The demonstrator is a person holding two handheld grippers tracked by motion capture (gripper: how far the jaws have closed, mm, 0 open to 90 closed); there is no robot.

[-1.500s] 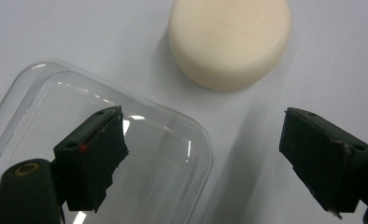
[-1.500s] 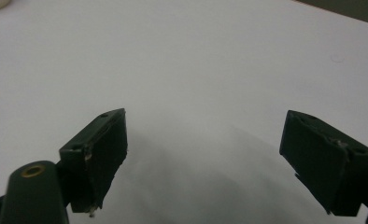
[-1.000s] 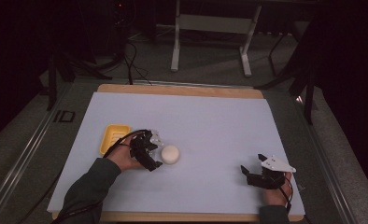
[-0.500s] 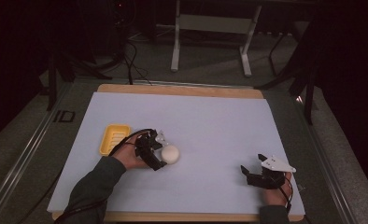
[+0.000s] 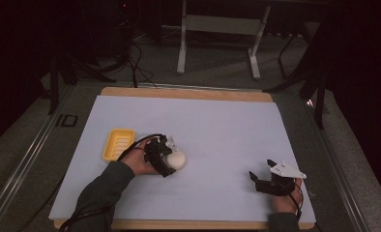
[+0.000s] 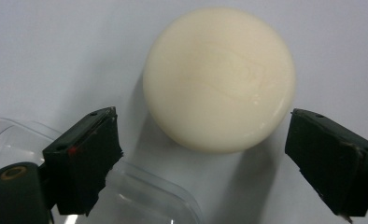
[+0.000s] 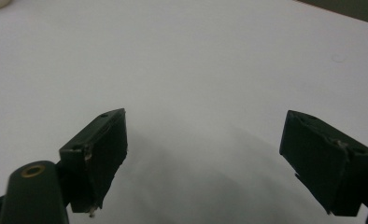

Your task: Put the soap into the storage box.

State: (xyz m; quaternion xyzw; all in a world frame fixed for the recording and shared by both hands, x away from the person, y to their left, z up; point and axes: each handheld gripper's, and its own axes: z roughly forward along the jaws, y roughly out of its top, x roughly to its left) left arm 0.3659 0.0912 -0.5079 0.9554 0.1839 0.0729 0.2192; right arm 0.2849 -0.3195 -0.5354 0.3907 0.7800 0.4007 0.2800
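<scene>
Left gripper (image 5: 169, 162) sits left of centre in the high view, right up against the soap (image 5: 175, 159), a round cream bar lying on the white sheet (image 5: 217, 125). In the left gripper view the soap (image 6: 218, 79) fills the upper centre, with the two black jaws low at either side of it, spread wide. Jaws have just been opening; the bar's lower edge lies between the tips, but there's a visible gap on both sides, so the pads aren't pressing on it. A clear plastic piece (image 6: 140, 196) shows at lower left of that view, under the left jaw.

Yellow dish (image 5: 119, 143) is on the sheet just left of the left hand, apart from the soap.

Right gripper (image 5: 262, 181) rests at lower right of the high view, well apart from the soap. In the right gripper view its jaws stand wide apart with bare sheet (image 7: 210, 60) between them.
</scene>
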